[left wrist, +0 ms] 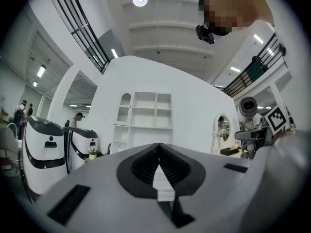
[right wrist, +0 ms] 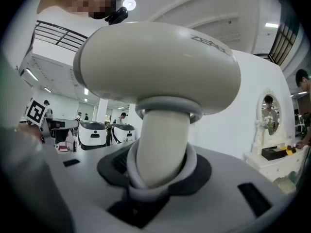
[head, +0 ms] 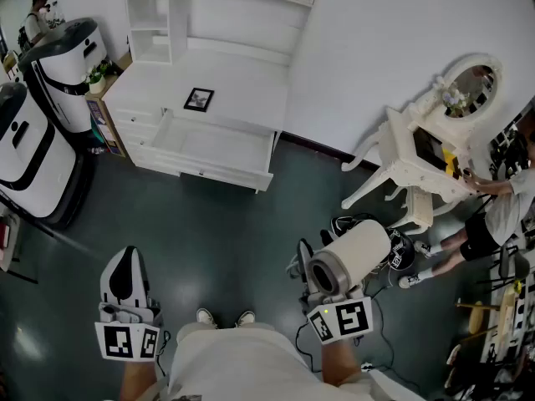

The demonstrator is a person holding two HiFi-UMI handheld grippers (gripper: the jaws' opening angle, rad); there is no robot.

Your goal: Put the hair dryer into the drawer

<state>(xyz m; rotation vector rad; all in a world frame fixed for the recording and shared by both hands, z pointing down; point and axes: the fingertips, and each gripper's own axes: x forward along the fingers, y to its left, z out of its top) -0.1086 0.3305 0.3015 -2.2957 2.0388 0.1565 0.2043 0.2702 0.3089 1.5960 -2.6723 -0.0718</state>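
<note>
Dark green floor (head: 209, 232) stretches between me and a white dresser (head: 234, 73) at the far left, its drawer (head: 219, 144) pulled open and a small picture frame (head: 199, 99) lying on its tabletop. My right tool (right wrist: 156, 178) is clenched around the handle of the cream hair dryer (right wrist: 160, 72), holding it near me, well apart from the drawer. My left tool (left wrist: 159, 152) is clenched on nothing, its jaws pressed together. A white vanity table (head: 414, 161) with an oval mirror (head: 470, 86) stands at the far right, a person (head: 501, 207) beside it.
</note>
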